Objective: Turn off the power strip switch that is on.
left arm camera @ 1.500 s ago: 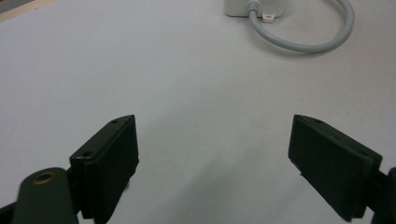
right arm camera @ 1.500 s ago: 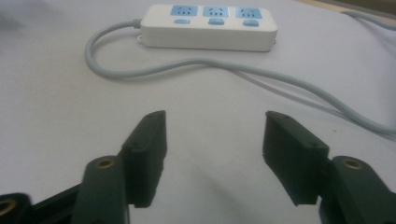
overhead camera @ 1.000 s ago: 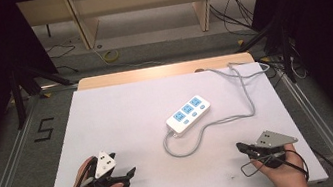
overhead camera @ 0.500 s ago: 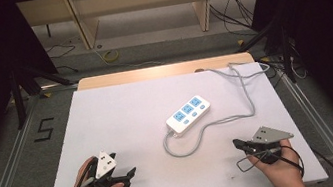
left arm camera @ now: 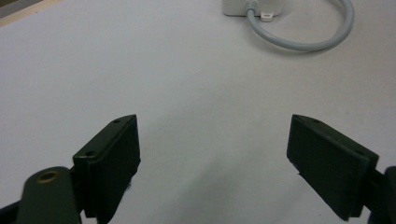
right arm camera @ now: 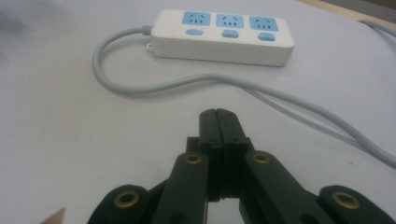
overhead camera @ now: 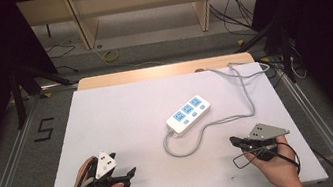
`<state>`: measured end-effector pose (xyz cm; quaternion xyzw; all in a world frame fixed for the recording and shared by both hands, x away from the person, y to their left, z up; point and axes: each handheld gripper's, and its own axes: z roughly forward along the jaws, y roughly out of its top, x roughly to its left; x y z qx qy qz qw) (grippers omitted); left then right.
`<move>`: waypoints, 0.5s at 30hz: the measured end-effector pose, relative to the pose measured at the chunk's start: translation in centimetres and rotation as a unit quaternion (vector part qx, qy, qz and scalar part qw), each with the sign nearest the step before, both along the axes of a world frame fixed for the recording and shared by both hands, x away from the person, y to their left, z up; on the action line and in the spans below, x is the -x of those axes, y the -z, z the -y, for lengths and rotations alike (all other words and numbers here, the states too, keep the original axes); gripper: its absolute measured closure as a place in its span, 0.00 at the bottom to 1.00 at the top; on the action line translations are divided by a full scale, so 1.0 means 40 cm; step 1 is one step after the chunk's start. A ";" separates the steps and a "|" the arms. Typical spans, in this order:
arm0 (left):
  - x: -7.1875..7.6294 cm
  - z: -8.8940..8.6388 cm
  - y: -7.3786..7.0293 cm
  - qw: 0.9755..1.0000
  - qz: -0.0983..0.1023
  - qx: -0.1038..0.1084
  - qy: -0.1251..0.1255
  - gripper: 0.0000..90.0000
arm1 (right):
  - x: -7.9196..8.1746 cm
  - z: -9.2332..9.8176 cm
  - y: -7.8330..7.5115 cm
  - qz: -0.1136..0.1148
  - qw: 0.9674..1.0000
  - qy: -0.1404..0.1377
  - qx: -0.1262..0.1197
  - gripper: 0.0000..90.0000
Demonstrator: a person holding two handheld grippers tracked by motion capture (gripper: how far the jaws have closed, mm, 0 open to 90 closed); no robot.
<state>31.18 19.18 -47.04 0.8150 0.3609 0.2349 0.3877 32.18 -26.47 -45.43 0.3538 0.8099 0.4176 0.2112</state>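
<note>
Power strip: the white plastic three-socket power strip (overhead camera: 188, 114) with blue socket faces and a grey cord (overhead camera: 196, 137) lies just right of the centre of the high view, on the white table (overhead camera: 122, 115), touched by neither tool.

Starting from the right hand-held gripper (overhead camera: 232, 140) at the lower right of that frame: its jaws are pressed together with nothing between them, plain in the right gripper view (right arm camera: 218, 116), where the two black tips meet. It points toward the upper left of the high view, and the strip lies up and to the left of it, with a loop of the grey cord (right arm camera: 140, 84) between the tips and the strip's body (right arm camera: 224, 37).

The left hand-held gripper (overhead camera: 131, 171) sits at the lower left, its jaws standing wide apart and empty (left arm camera: 212, 154); from it the strip lies well off toward the upper right, only its cord end (left arm camera: 252, 7) showing at the top edge of the left gripper view.

The strip's long axis runs diagonally, lower left to upper right in the high view, cord end lowest. The right hand-held gripper looks the nearer of the two, so a reach would most likely come from that side, across the cord, once its jaws open.
</note>
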 end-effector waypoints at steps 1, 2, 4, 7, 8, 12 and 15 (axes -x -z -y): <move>0.000 0.000 0.000 1.000 0.000 0.000 0.000 0.19 | -0.001 -0.001 -0.001 0.000 1.000 0.001 -0.001 1.00; -0.001 -0.001 0.000 1.000 0.001 -0.001 0.000 0.19 | -0.003 -0.001 -0.002 0.001 1.000 0.000 0.000 1.00; -0.001 -0.001 0.000 1.000 0.001 -0.001 0.001 0.19 | -0.006 -0.003 -0.004 0.001 1.000 0.000 0.000 1.00; -0.001 -0.001 0.000 1.000 0.000 -0.001 0.001 0.19 | -0.012 -0.006 -0.007 -0.001 1.000 0.000 0.001 1.00; -0.001 -0.001 0.000 1.000 0.001 -0.002 0.001 0.19 | -0.014 -0.007 -0.008 0.001 1.000 0.000 0.002 1.00; -0.001 -0.002 0.000 1.000 0.001 -0.002 0.000 0.19 | -0.020 -0.013 -0.011 0.000 1.000 -0.002 0.004 1.00; 0.000 -0.002 0.000 1.000 0.001 -0.002 0.000 0.19 | -0.024 -0.018 -0.014 -0.002 1.000 -0.004 0.008 1.00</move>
